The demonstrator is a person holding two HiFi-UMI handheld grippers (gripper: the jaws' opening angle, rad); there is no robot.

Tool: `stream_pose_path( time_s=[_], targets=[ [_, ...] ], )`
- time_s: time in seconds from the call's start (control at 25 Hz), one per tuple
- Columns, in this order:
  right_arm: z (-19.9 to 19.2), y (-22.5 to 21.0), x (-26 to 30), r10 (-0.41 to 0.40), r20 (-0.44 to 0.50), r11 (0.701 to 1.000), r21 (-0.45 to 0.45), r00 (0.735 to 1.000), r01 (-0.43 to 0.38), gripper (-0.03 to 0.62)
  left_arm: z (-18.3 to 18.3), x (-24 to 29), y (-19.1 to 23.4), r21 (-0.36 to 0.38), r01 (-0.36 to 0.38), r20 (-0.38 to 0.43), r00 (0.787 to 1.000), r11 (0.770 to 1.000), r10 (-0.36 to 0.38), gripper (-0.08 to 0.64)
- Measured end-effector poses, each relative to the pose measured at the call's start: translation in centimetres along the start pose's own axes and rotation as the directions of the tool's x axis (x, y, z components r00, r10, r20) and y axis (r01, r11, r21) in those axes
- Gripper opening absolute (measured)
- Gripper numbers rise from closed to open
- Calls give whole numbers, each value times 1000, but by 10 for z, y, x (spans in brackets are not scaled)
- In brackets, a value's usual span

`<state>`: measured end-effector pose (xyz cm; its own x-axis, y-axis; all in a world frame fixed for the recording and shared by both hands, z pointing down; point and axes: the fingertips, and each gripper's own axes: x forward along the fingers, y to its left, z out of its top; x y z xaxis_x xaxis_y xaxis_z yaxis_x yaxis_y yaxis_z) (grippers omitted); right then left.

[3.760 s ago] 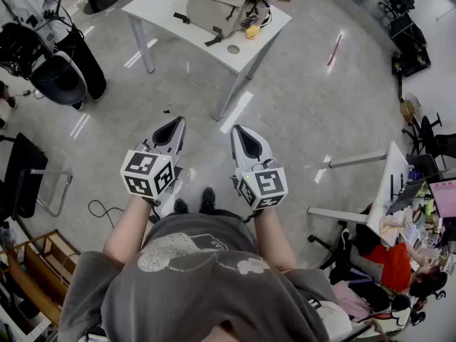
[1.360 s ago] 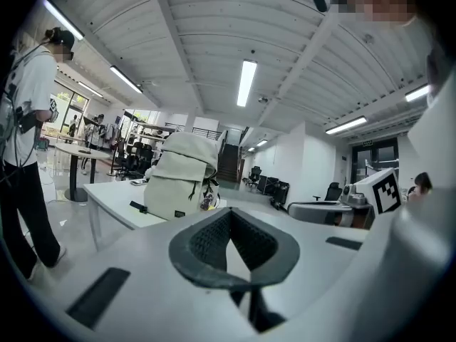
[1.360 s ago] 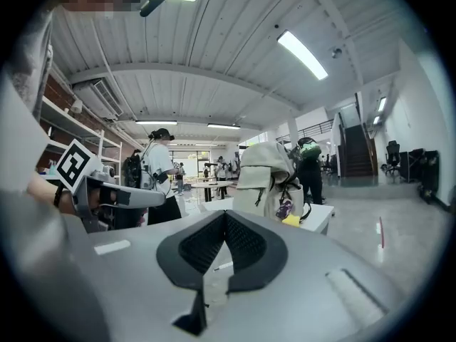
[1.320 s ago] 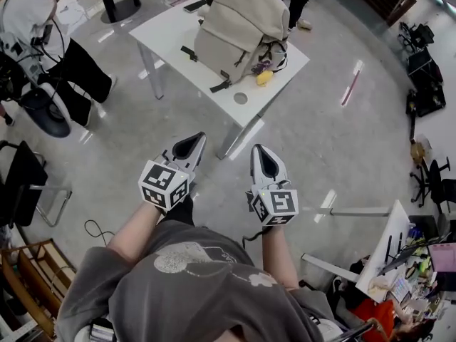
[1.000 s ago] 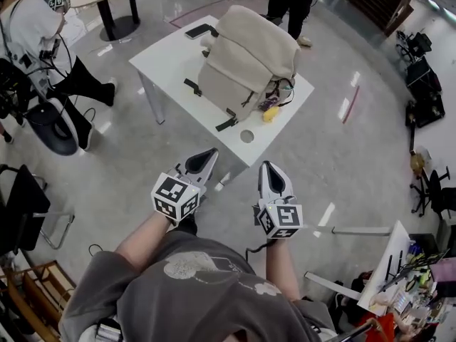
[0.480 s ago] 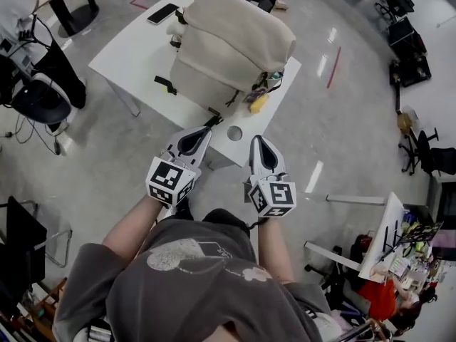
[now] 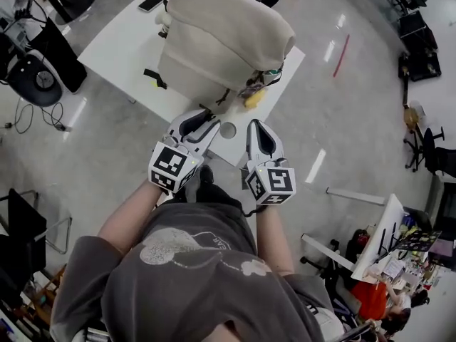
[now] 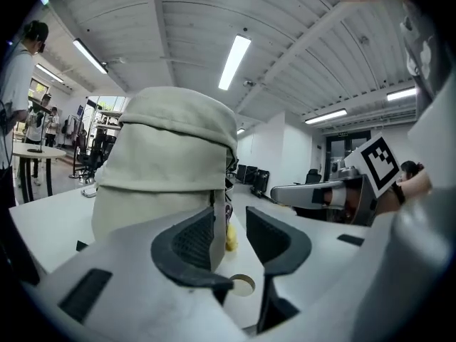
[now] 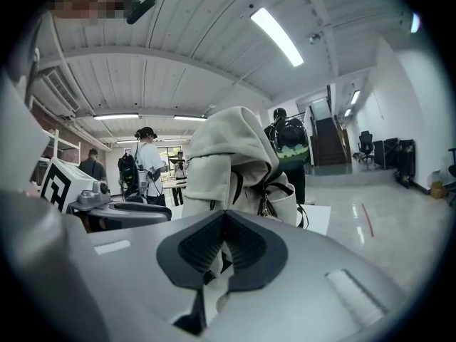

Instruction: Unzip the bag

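Observation:
A beige backpack stands upright on a white table; it fills the left gripper view and rises ahead in the right gripper view. Its dark straps and zip pulls hang at the right side. My left gripper hovers over the table's near edge just short of the bag. Its jaws are opening, and nothing is between them. My right gripper is shut and empty, level with the left one and a little to its right.
A small yellow object lies by the bag's right corner, and a round cable hole is in the tabletop between the grippers. A phone lies at the table's far side. An office chair stands at left, desks at far right.
The table and bag have come much closer; both grippers now reach its near edge. The left gripper's jaws, shut in the earlier frames, now stand apart.

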<state>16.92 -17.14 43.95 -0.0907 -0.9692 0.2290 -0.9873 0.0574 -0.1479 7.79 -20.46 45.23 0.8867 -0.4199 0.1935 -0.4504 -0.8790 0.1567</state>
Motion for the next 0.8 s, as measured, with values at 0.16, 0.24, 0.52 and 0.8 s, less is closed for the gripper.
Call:
stream_pose_path(
  time_s=[0.16, 0.24, 0.52, 0.8],
  targets=[
    [-5, -10, 21, 44, -25, 999, 8, 999, -44, 0, -7, 25, 11, 1, -32, -36, 999, 999, 33, 156],
    [-7, -17, 30, 62, -35, 998, 13, 997, -61, 0, -16, 40, 18, 7, -45, -63, 997, 999, 46, 169],
    [-15, -30, 49, 115, -61, 993, 30, 991, -114, 0, -25, 70, 26, 47, -86, -113, 990, 995, 90, 189],
    [-31, -39, 66, 149, -100, 988, 63, 984, -144, 0, -30, 88, 36, -17, -133, -105, 986, 991, 131, 167]
  ],
)
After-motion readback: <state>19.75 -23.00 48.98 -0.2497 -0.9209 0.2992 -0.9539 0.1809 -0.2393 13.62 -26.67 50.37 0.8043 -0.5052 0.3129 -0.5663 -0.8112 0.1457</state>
